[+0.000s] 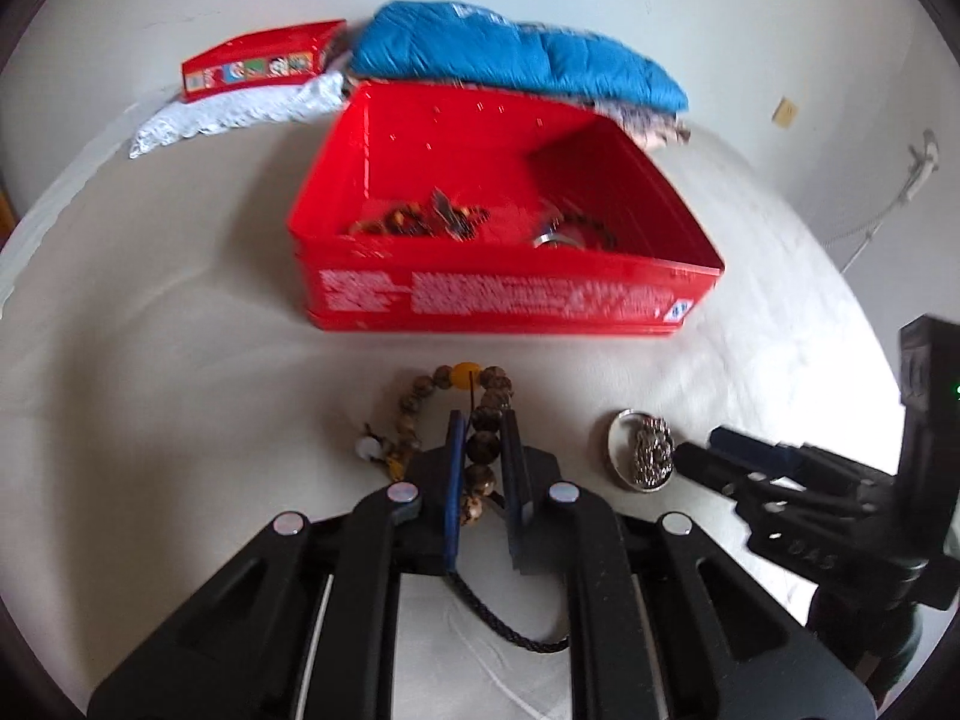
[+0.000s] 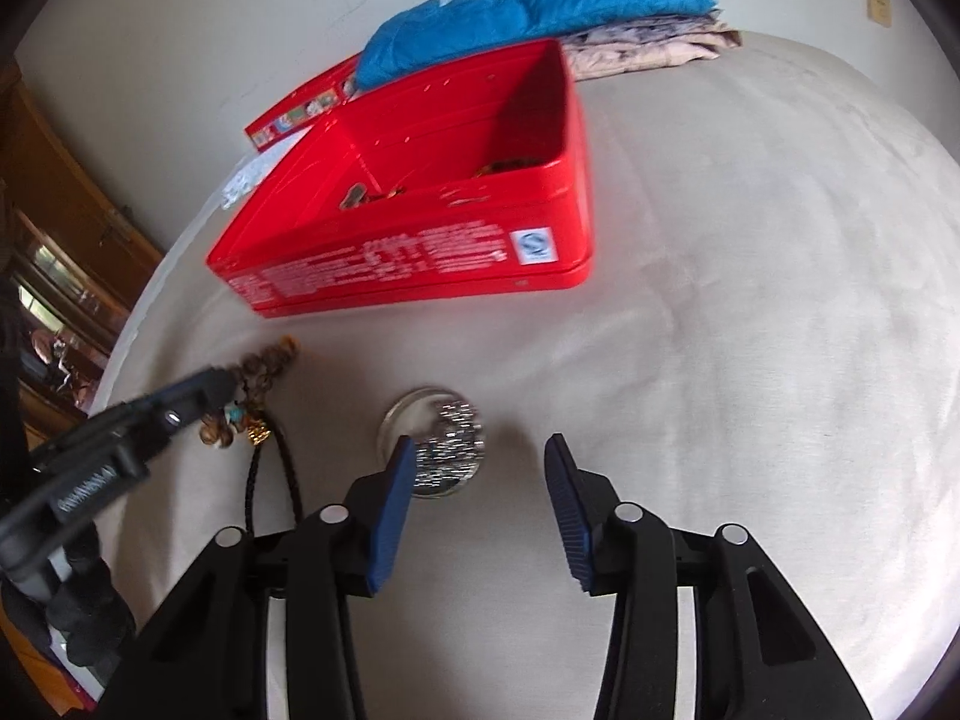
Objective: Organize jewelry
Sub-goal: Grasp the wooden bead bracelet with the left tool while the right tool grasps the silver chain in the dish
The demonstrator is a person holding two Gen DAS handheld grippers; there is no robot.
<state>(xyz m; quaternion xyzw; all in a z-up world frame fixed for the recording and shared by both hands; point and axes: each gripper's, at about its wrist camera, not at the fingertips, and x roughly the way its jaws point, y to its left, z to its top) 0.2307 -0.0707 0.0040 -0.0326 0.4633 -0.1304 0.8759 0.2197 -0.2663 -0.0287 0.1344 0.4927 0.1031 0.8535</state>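
While we look along both pairs of tongs, the broadest thing before us is the pale sheet (image 2: pixel 750 300) that covers the whole surface. At its far edge lies a folded blue cloth (image 1: pixel 510 54) on top of a patterned beige one (image 2: pixel 654 48). Just in front of them stands our open red tin (image 1: pixel 498 300), white print along its near wall; inside it we can make out brown beads and something silvery, though blur hides what they are. The tin's red lid (image 1: pixel 258 63) rests beyond its left corner, on a crumpled white bag (image 1: pixel 222 117).

Nearer to us, our left gripper (image 1: pixel 483 420) has its two fingers drawn close around a strand of the brown bead bracelet (image 1: pixel 486 414), which lies on the sheet just in front of the tin; a yellow bead (image 1: pixel 466 370) sits at its far end, a black braided cord (image 1: pixel 510 624) trails back under the gripper, and a small pale charm (image 1: pixel 367 450) lies at its left side. We cannot tell whether the pads actually press the beads.

Our right gripper (image 2: pixel 480 450) is spread wide, hovering over the sheet with its left finger just beside a small round silver dish (image 2: pixel 432 444) heaped with glittering silver jewelry (image 2: pixel 453 450). The dish sits apart from the bracelet, to its right.
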